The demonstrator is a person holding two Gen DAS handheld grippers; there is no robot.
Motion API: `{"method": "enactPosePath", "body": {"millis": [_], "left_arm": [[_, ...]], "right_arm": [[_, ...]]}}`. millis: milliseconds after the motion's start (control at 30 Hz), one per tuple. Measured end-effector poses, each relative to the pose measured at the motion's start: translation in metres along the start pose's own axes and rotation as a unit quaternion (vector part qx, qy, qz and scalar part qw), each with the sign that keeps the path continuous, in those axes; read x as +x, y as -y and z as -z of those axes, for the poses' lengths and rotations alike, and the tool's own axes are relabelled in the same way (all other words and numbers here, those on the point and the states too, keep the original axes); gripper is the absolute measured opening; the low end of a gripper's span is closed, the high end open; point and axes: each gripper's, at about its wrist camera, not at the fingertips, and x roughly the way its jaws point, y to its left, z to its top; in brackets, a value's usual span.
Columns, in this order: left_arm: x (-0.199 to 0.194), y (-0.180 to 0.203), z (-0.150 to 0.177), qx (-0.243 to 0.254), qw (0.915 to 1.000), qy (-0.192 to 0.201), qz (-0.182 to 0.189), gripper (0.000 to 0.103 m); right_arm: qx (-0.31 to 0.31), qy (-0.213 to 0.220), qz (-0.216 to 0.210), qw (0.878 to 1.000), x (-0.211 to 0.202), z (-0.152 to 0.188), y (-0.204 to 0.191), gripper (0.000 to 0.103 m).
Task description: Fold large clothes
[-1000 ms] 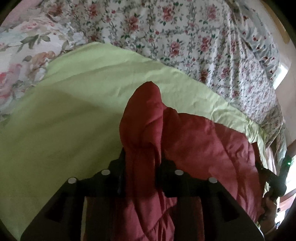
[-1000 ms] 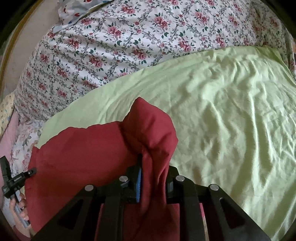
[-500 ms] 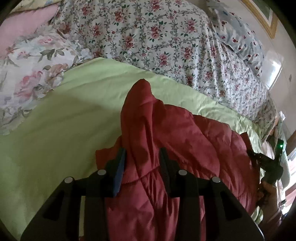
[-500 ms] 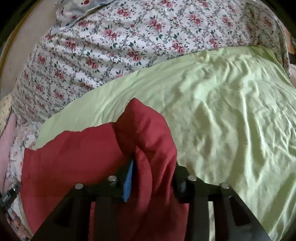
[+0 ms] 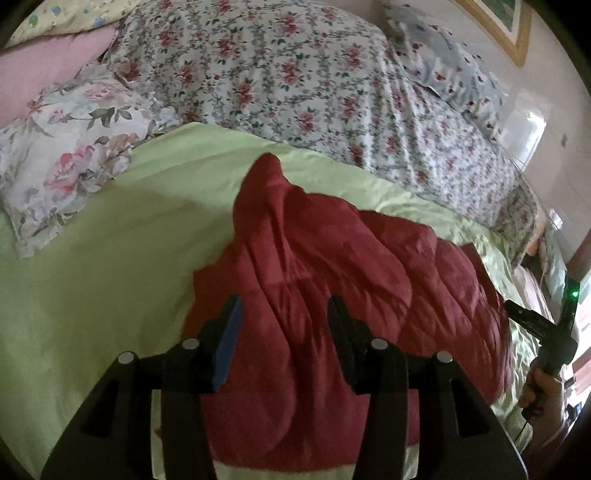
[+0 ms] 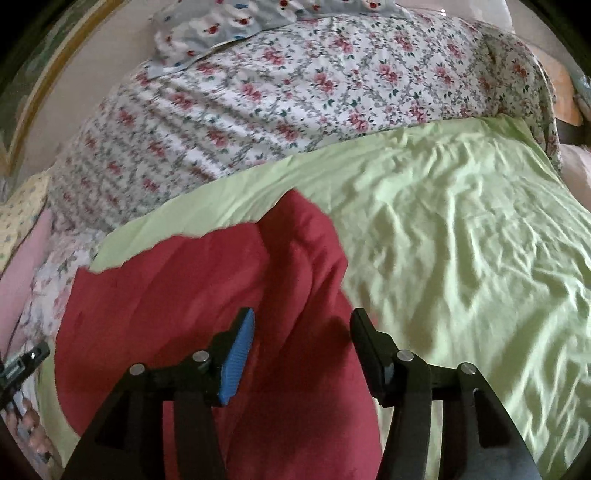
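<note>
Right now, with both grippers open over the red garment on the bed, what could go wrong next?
1. The red quilted garment is still bunched in a ridge between the left gripper fingers; the fold may settle crooked.
2. Its ridge likewise stands between the right gripper fingers, so pulling away could snag it.
3. It could drag the wrinkled green sheet.

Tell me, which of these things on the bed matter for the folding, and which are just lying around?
Part of the job:
red padded garment
left gripper, open
right gripper, open
green sheet beneath it

Just there:
floral bedspread
flowered pillow
pink pillow
picture frame
</note>
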Motion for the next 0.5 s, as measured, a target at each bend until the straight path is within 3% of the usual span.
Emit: {"method": "enactPosePath", "body": {"millis": [500], "left_arm": [[-0.026,0.019,0.034,0.016,0.9993,-0.013,0.032,0.046]], "right_arm": [[-0.041,-0.022,0.003,0.999,-0.049,0.069,-0.027,0.058]]}}
